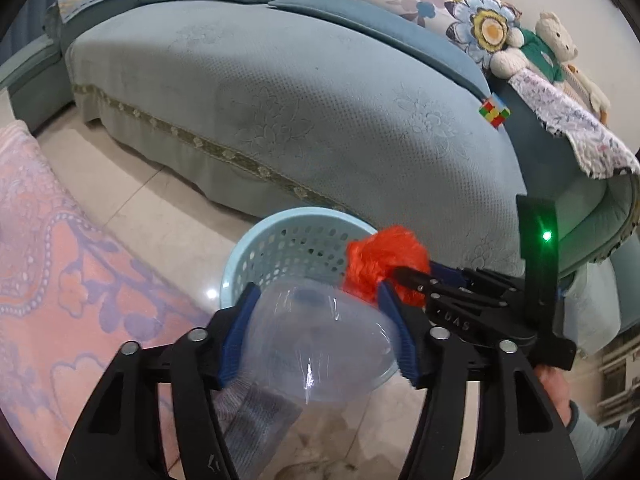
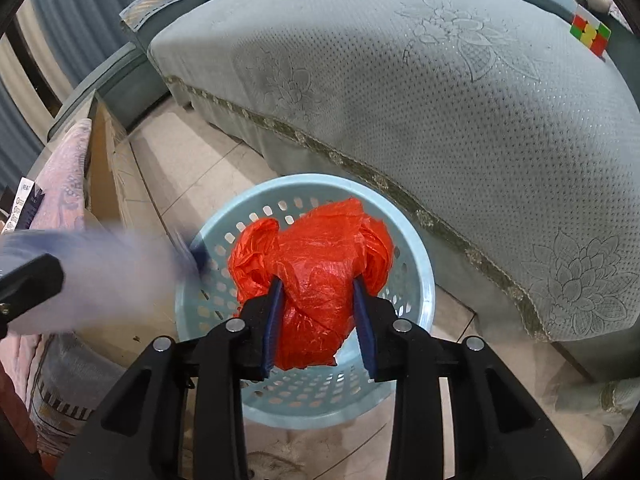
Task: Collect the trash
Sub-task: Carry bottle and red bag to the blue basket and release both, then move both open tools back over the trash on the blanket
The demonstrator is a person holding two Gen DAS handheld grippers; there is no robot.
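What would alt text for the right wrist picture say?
A handheld right gripper clamps a crumpled orange plastic bag directly above a pale blue perforated basket on a tiled floor. A teal sofa stands behind, with a Rubik's cube on it.

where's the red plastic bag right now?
The red bag is clamped in the right tool, held above the light blue basket on the floor beside the sofa.

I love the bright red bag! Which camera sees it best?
The right wrist view: the red bag fills the middle, held over the basket. The left wrist view shows only a blurry piece beyond the clear bottle.
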